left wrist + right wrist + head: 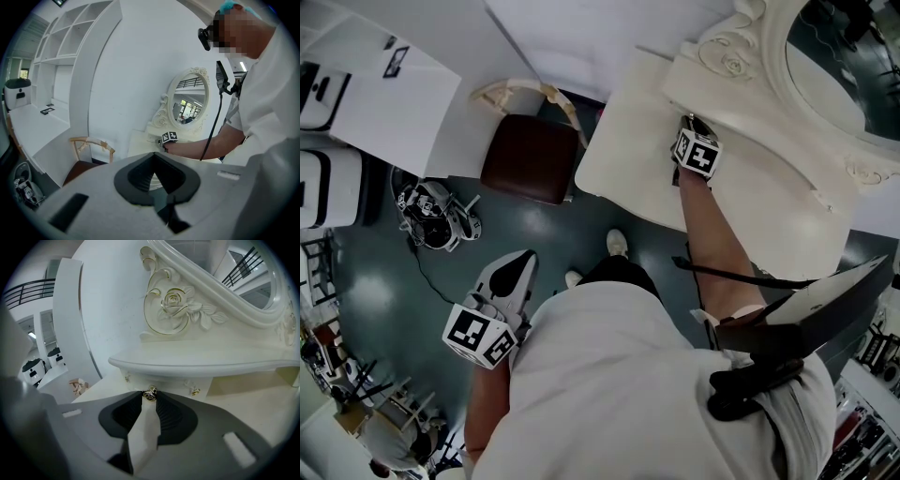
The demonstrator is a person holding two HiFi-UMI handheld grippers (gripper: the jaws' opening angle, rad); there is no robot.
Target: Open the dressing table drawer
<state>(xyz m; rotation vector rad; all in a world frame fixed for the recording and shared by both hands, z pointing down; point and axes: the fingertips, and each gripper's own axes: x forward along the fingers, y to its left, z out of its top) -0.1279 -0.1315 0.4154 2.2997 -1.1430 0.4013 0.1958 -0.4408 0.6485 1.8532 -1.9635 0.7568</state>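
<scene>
The white dressing table (628, 141) with its carved oval mirror (844, 56) stands at the upper right. Under the mirror's shelf (197, 364) is a small drawer front with a gold knob (150, 393). My right gripper (149, 395) reaches over the tabletop to it, and both fingertips sit against the knob's sides, shut on it. In the head view the right gripper (689, 122) points at the base of the mirror. My left gripper (525, 258) hangs low by the person's side, away from the table, its tips (154, 155) together with nothing between them.
A wooden chair with a dark brown seat (530, 155) stands left of the table. Two more gold knobs (195, 391) (127, 378) flank the gripped one. A white counter (384, 89) runs along the left wall, and a tangle of gear (436, 216) lies on the floor.
</scene>
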